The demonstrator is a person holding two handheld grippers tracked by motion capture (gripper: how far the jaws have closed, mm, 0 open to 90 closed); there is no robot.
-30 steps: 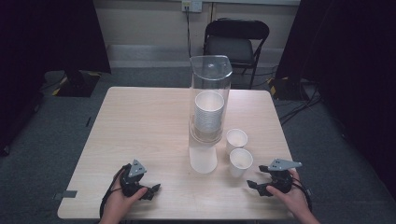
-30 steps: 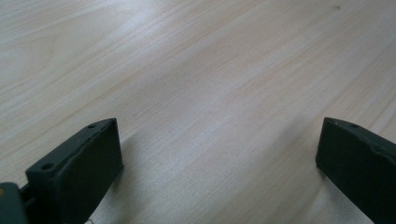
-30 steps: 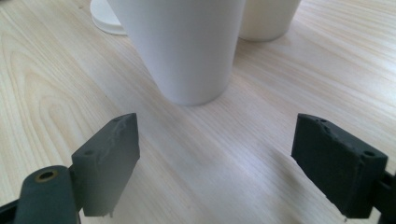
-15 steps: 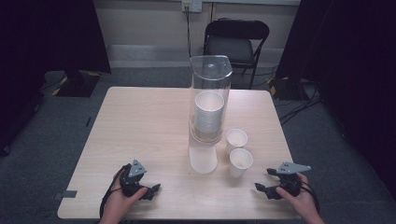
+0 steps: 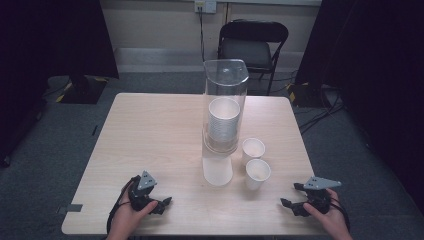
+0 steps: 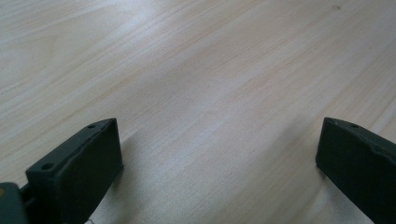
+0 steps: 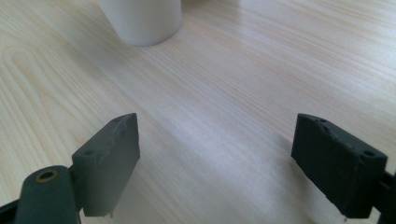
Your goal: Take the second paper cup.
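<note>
Right tongs have slid toward the worktop's near right corner; left tongs unmoved. Both gape wide, empty. 2 cups stand right of centre. Chair behind.

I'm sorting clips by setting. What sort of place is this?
Probably a lab or studio set up for recording: a bare wooden table ringed by dark curtains, a folding chair and loose cables on grey carpet.
</note>
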